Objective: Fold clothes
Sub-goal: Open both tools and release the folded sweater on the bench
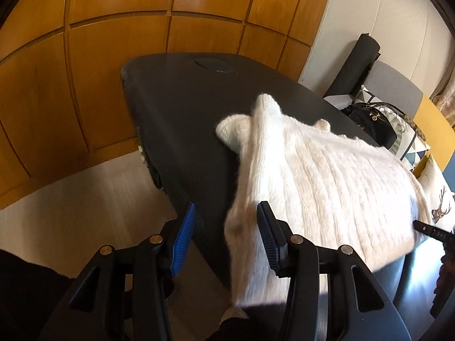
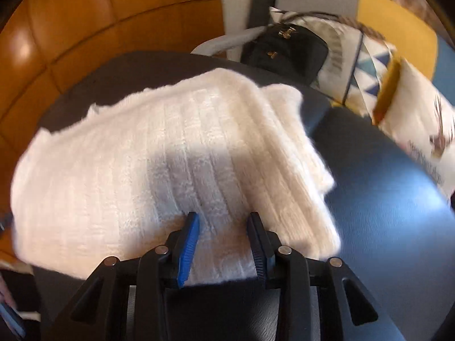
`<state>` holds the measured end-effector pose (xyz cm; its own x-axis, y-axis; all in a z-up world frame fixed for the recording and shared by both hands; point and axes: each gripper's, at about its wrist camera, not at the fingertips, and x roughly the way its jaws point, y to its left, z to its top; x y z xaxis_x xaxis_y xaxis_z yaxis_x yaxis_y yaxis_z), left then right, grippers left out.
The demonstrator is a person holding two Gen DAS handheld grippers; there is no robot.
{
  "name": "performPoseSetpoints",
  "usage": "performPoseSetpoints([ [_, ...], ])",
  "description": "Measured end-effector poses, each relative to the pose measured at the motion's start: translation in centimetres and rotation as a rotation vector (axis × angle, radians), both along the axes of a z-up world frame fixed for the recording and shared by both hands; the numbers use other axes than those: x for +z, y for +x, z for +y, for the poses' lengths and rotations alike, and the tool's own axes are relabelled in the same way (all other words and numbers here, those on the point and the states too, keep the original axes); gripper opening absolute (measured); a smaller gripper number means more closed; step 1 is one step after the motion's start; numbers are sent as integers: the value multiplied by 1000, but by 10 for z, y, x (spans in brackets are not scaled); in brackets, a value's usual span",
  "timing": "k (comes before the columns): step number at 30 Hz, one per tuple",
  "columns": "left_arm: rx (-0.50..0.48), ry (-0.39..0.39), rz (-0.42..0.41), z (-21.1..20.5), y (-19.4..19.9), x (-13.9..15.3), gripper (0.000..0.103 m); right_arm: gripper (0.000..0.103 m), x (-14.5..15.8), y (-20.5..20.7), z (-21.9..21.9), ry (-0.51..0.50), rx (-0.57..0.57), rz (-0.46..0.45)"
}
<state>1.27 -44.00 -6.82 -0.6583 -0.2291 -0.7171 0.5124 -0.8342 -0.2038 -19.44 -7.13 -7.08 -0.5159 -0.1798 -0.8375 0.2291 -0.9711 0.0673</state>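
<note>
A cream ribbed knit sweater (image 1: 327,182) lies partly folded on a dark table (image 1: 182,108), with one edge hanging over the near side. My left gripper (image 1: 227,227) is open at the table's near edge, with the hanging sweater edge between its fingers. In the right wrist view the sweater (image 2: 148,153) fills the middle of the table (image 2: 381,199). My right gripper (image 2: 223,227) is open, its fingers resting over the sweater's near edge. The right gripper's tip shows at the left wrist view's right edge (image 1: 429,230).
Wooden panel wall (image 1: 85,56) stands behind the table. A black handbag (image 2: 284,48), patterned cushions (image 2: 369,65), a rolled dark mat (image 1: 361,62) and a grey chair (image 1: 395,85) sit beyond the table's far right. Pale floor (image 1: 85,199) lies at the left.
</note>
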Motion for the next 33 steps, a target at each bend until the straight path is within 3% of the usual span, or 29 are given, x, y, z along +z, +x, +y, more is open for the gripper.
performPoseSetpoints([
  [6,-21,44,-13,21,1,2,48,36,23,50,-26,-39,79,29],
  [14,-80,-6,-38,58,-6,19,49,36,34,109,-73,-73,109,40],
  [20,-90,-84,-48,78,-3,36,62,36,39,128,-70,-136,52,42],
  [26,-115,-231,-50,101,1,46,74,36,40,144,-64,-131,30,63],
  [33,-141,-268,-27,120,4,54,79,37,42,151,-69,-98,52,86],
])
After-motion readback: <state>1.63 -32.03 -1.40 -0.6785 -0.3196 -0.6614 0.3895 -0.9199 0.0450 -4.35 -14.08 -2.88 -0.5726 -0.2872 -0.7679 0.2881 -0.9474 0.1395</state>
